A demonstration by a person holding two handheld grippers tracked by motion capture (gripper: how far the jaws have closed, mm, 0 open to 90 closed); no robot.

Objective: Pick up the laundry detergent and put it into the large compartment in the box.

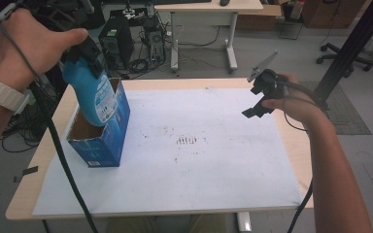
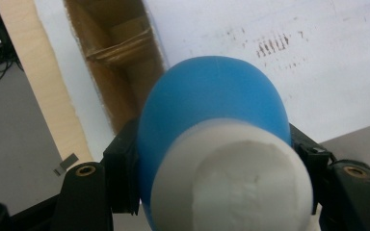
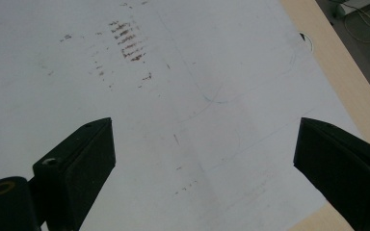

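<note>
Left tool point(image 1: 85, 56), at the upper left of the high view, is clamped on a blue bottle point(image 1: 93, 94) just under its white cap point(image 2: 231, 180); the bottle's base is held in the open top of a blue carton point(image 1: 102, 133) on the table point(image 1: 43, 160). The step is judged to be either lifting out or lowering in, so a straight vertical move is called for. The carton's brown inside is seen bare otherwise. Right tool point(image 3: 204, 159) is held spread over white paper point(image 3: 197, 72), gripping nothing.
</note>
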